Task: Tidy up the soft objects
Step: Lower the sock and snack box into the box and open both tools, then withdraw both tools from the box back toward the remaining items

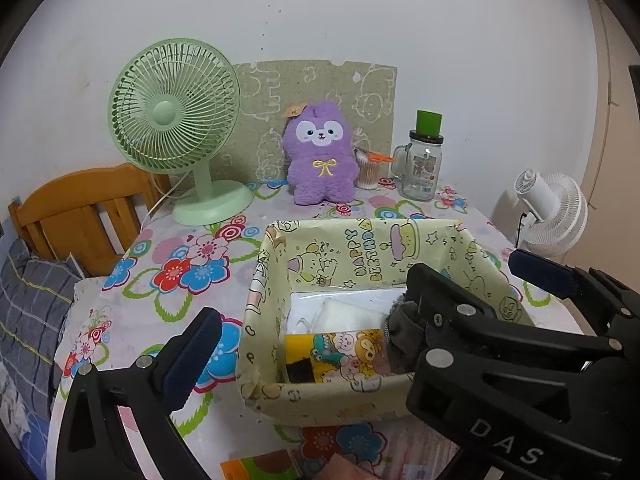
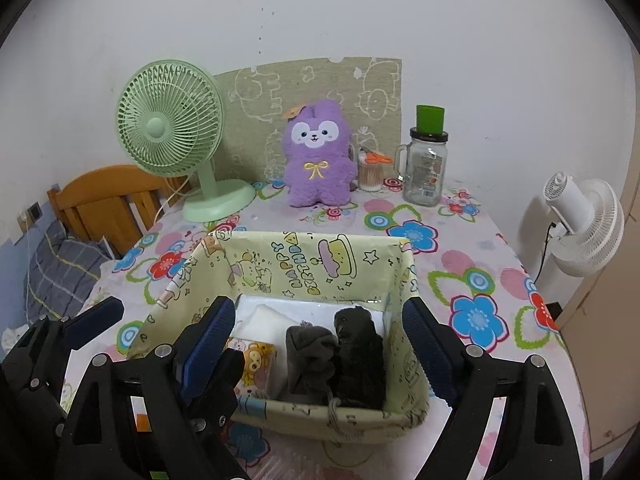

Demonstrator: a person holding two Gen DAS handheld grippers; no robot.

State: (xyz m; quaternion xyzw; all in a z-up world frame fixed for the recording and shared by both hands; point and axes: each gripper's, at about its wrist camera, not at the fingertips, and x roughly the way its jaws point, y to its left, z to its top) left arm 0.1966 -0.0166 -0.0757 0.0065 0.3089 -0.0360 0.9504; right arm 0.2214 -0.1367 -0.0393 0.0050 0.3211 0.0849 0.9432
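Observation:
A pale yellow "Happy Birthday" fabric box (image 1: 360,240) (image 2: 304,256) sits mid-table. Inside lie two rolled dark socks (image 2: 340,356), a white folded cloth (image 2: 268,316) and a cartoon-print packet (image 1: 340,356) (image 2: 256,364). My left gripper (image 1: 360,308) is open and empty, its jaws spanning the box from the near left. My right gripper (image 2: 320,344) is open and empty above the socks. In the left wrist view the right gripper's finger (image 1: 440,304) covers most of the socks (image 1: 404,328). A purple plush toy (image 1: 320,156) (image 2: 318,156) stands at the back.
A green desk fan (image 1: 176,120) (image 2: 172,128) stands back left. A glass jar with green lid (image 1: 422,164) (image 2: 426,164) and a cup of cotton swabs (image 2: 370,172) stand back right. A white fan (image 2: 580,224) is off the right edge, a wooden chair (image 1: 80,208) at left.

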